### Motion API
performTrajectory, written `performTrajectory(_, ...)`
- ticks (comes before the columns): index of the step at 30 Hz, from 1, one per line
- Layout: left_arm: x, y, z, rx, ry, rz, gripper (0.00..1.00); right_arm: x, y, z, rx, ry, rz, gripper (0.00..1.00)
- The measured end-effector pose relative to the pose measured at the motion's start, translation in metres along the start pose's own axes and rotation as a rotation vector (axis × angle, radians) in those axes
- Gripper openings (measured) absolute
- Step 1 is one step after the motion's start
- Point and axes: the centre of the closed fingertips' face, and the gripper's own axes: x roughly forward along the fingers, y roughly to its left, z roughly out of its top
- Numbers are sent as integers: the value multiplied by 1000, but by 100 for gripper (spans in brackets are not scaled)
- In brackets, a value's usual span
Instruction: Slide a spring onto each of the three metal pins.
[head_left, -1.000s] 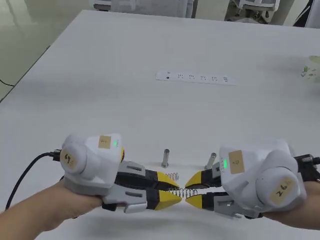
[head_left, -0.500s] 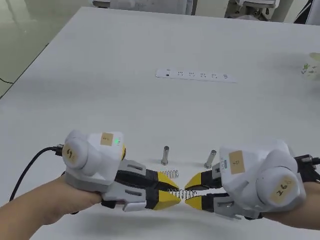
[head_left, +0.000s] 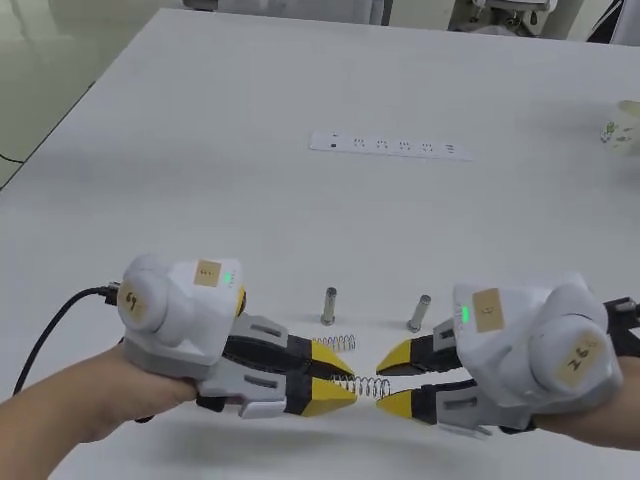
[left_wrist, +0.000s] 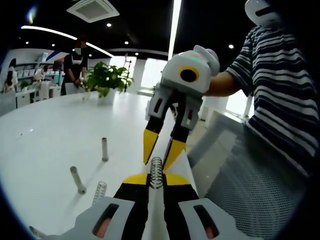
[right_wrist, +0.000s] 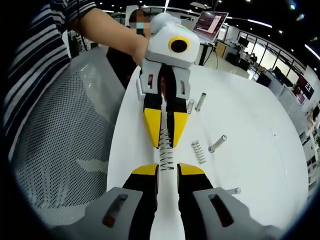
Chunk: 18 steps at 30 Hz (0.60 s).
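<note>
Head view: my left gripper (head_left: 353, 382) pinches the held spring (head_left: 366, 385); my right gripper (head_left: 379, 383) is spread around its far end. Beyond the fingertips, near pin (head_left: 329, 305) and far pin (head_left: 420, 312) stand bare, loose spring (head_left: 340, 343) alongside. Nothing threaded yet, I judge.

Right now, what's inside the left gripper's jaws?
A spring, pinched in the shut jaws of the left gripper; its free end reaches between the open jaws of the right gripper. The clamped stretch is hidden.
</note>
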Motion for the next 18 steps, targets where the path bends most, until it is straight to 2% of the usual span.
performTrajectory(7,1,-3,-1,1,5,-14,2,1,3,1,-17,-6,7,8)
performTrajectory(18,-2,-2,0,4,0,-1,2,-5,1,7,-62,-6,-4,7)
